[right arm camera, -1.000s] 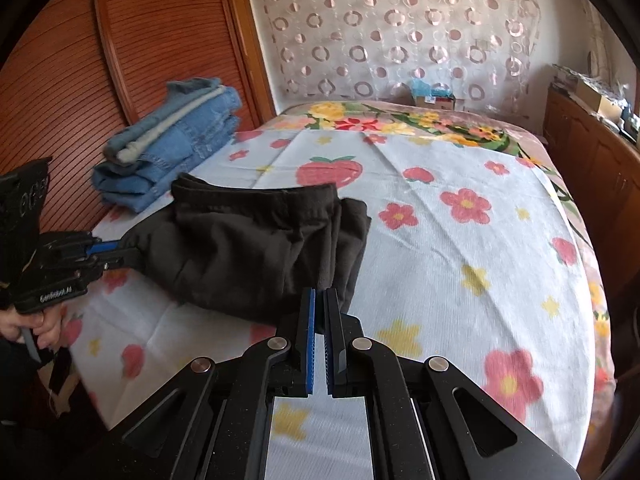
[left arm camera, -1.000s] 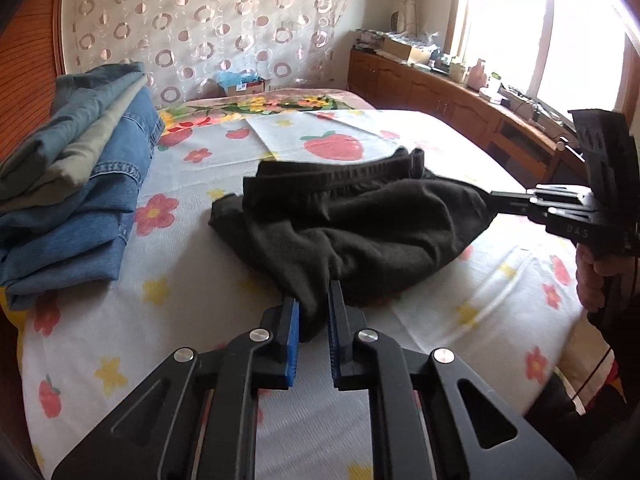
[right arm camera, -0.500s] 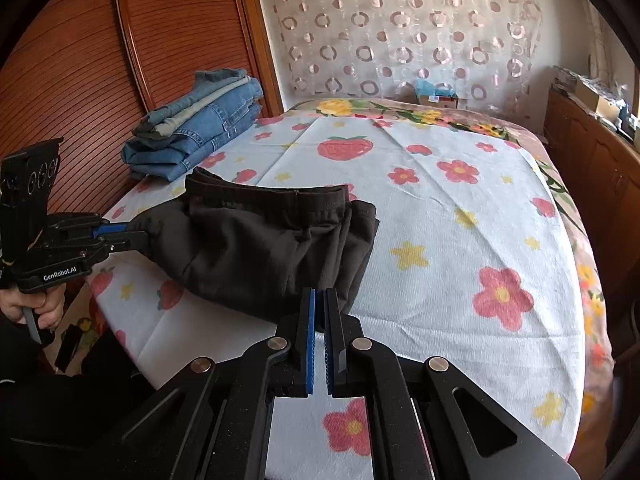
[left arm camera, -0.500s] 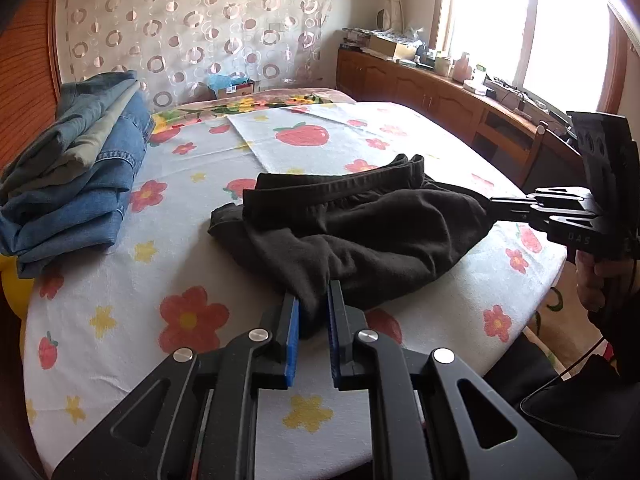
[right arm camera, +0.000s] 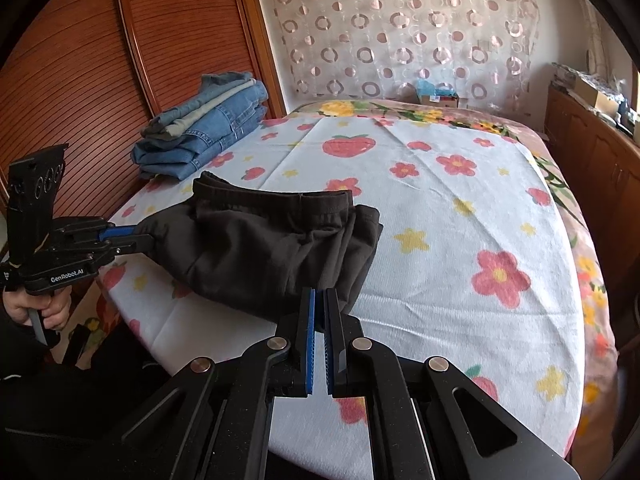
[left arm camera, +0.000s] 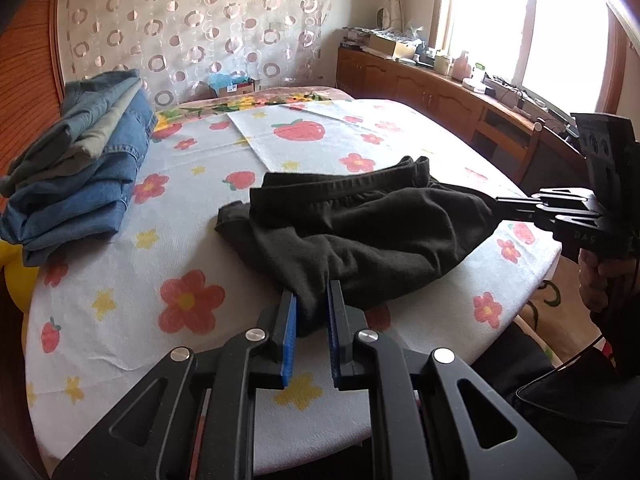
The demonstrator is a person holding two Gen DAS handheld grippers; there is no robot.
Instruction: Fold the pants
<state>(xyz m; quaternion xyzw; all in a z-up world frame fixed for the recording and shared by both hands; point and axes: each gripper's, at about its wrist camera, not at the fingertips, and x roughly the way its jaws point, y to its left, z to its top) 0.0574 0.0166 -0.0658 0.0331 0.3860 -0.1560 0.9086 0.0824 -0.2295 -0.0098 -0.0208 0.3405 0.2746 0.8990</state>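
Note:
Black pants (left arm camera: 360, 232) lie bunched on the flowered bed sheet (left arm camera: 112, 344), waistband on the far side, close to the bed's near edge. My left gripper (left arm camera: 312, 292) is shut on a thick fold of the near hem. In the same view my right gripper (left arm camera: 498, 200) pinches the pants' right end, with a hand below it. From the right wrist view, my right gripper (right arm camera: 320, 292) is shut on a thin edge of the pants (right arm camera: 260, 248), and my left gripper (right arm camera: 140, 236) grips their left end.
A stack of folded jeans (left arm camera: 80, 176) (right arm camera: 204, 136) sits at the bed's far left, by a wooden slatted wall (right arm camera: 80, 80). A low wooden cabinet (left arm camera: 420, 84) with clutter runs under the window. The sheet (right arm camera: 460, 208) stretches bare to the right of the pants.
Both grippers have drawn the pants toward the bed's near edge, which now shows in both views. Both grips are unchanged.

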